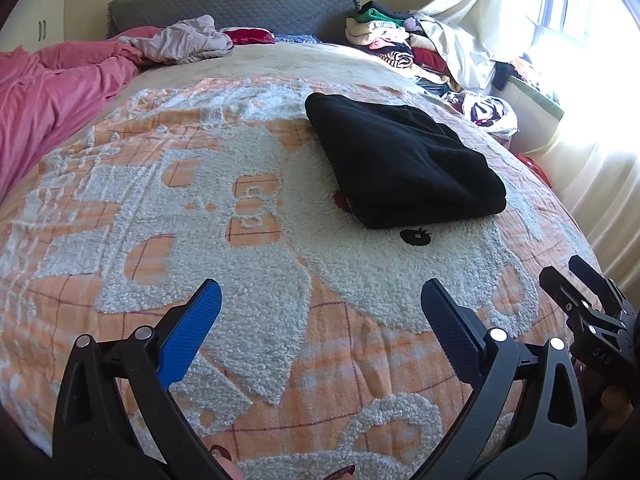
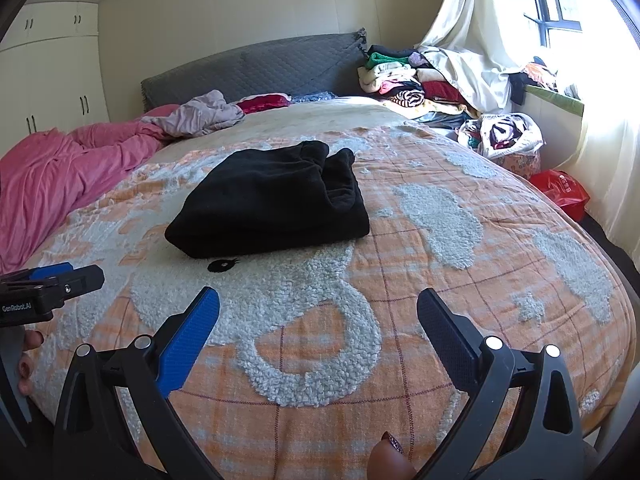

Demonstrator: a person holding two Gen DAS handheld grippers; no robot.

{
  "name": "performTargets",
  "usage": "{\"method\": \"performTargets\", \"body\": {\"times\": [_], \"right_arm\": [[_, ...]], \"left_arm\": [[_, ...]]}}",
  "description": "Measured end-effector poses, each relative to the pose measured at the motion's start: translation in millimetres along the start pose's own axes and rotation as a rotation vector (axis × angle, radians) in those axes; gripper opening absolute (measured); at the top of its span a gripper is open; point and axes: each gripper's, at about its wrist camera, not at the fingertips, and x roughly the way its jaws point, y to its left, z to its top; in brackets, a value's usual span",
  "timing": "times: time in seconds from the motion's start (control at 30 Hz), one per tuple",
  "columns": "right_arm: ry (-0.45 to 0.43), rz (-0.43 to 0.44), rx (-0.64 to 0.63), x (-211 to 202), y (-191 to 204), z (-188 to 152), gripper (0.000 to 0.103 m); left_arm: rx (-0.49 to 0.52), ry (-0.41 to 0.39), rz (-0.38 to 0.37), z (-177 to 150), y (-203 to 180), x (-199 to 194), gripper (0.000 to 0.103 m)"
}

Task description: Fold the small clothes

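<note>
Black fleece, the folded garment (image 1: pixel 404 164) lies as a thick rectangular bundle on the orange-and-white blanket (image 1: pixel 240 264), about mid-bed, toward the window-side edge and well apart from both tools. We judge this piece finished, or nearly so, and the step in hand is to leave it and fetch the next small item, probably from the clothes pile (image 2: pixel 400 76) at the head corner by the curtain.

To do that well, we should lift clear of the bundle and not drag across it, since the plush blanket could catch and the loose upper layer, seen bulging at the far end in the right wrist view, could slide open. If we tidy it first, a light press along that end would serve better than a pinch.

The left tool (image 1: pixel 320 320) hovers low over the blanket near the foot edge, jaws spread wide and holding nothing. The right tool (image 2: pixel 318 320) sits just beside it, level with it, equally wide and empty, both pointing toward the headboard (image 2: pixel 256 68).
</note>
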Motion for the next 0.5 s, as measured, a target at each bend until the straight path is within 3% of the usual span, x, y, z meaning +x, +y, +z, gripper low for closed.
{"method": "performTargets", "body": {"times": [0.5], "right_arm": [[0.001,-0.002,0.000,0.4,-1.0,-0.3,0.099]], "left_arm": [[0.000,0.003,0.021,1.7,1.7,-1.6,0.094]]}}
